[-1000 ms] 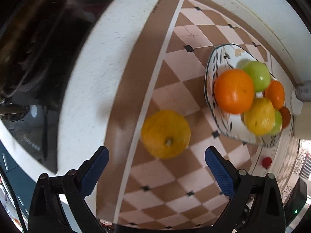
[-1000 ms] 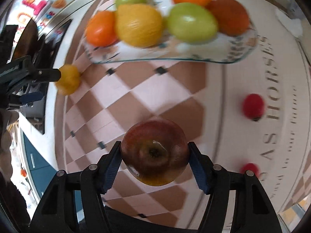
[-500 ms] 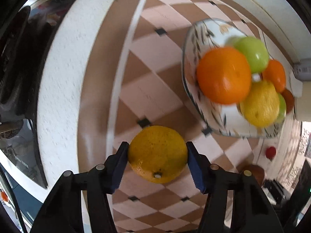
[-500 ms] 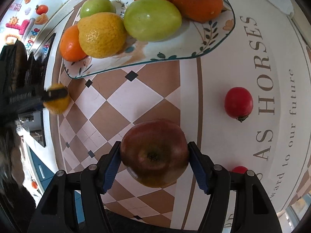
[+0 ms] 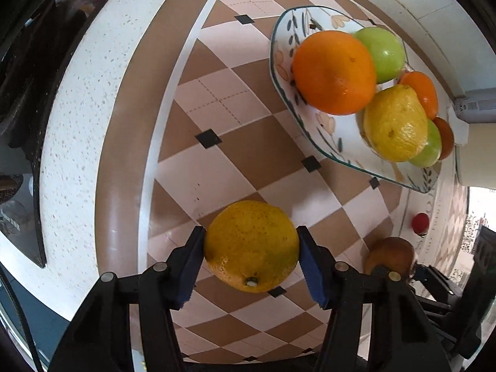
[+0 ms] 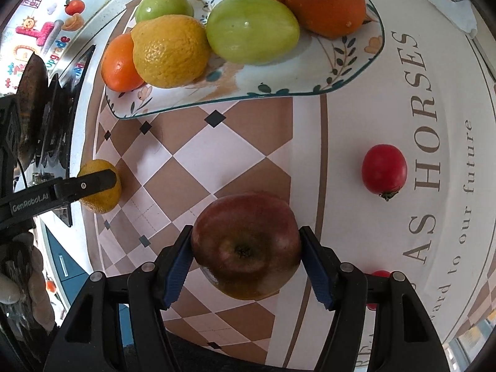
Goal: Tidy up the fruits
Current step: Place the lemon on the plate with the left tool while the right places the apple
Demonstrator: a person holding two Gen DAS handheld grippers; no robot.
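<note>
Up front in the left wrist view, the left gripper [image 5: 251, 257] is clenched on a yellow-orange citrus [image 5: 251, 245], its blue pads [image 5: 189, 266] pressed against both sides of the fruit above the checkered mat [image 5: 217, 142]. Farther ahead and to the right sits the patterned plate [image 5: 313, 117], carrying a large orange [image 5: 334, 72], a green apple [image 5: 383, 54], a lemon [image 5: 395, 124] and more fruit partly hidden behind these. Near the right edge, a small red fruit [image 5: 420, 223] lies on the mat, and the dark red apple [image 5: 389, 255] shows just beside the left gripper's arm.

Next, in the right wrist view, the right gripper [image 6: 246, 262] is grasping the dark red apple [image 6: 246, 246], with its blue pads [image 6: 176, 266] tight on both flanks. The plate [image 6: 279, 83] lies ahead, loaded with a lemon [image 6: 169, 51], a green fruit [image 6: 252, 29], a brownish orange [image 6: 325, 3] and others. A red fruit [image 6: 384, 169] rests alone on the mat's lettered border to the right. At the left edge, the left gripper [image 6: 93, 183] holds the citrus [image 6: 100, 200] over the mat, well apart from the plate.
</note>
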